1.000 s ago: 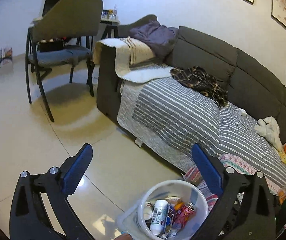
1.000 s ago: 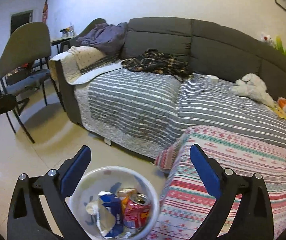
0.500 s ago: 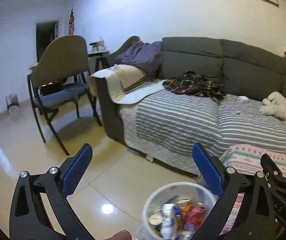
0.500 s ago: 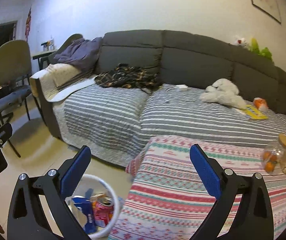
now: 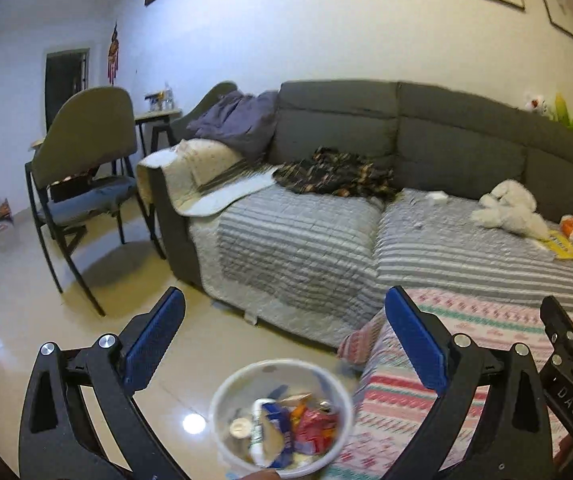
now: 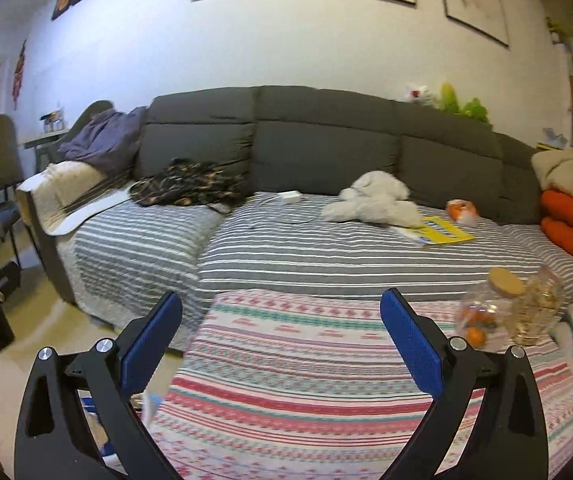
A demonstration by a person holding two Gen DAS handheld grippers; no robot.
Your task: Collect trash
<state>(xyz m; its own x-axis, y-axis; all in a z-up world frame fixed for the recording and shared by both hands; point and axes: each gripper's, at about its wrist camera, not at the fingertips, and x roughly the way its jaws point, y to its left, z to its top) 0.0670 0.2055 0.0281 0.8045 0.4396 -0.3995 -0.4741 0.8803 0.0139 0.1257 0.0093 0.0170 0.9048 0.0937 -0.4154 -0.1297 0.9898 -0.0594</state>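
Observation:
A white trash bin (image 5: 222, 392) stands on the floor beside the patterned tablecloth (image 5: 482, 336), holding a red can (image 5: 314, 426), a blue wrapper (image 5: 276, 412) and other litter. My left gripper (image 5: 284, 332) hangs open above the bin with nothing between its fingers. My right gripper (image 6: 280, 332) is open and empty above the patterned tablecloth (image 6: 326, 352). Only a sliver of the bin's contents (image 6: 94, 420) shows behind its left finger. The right gripper's black frame (image 5: 566, 372) shows at the right edge of the left wrist view.
A grey sofa (image 6: 326, 144) under a striped cover holds dark clothes (image 6: 190, 184), a white plush toy (image 6: 374, 200) and a yellow book (image 6: 442, 232). Two glass jars (image 6: 510, 312) stand on the tablecloth. A chair (image 5: 82, 168) stands on the tiled floor at the left.
Both grippers have tilted up and swung right. The bin slid lower and left in both views, nearly out of the right wrist view, and the table with its jars came in.

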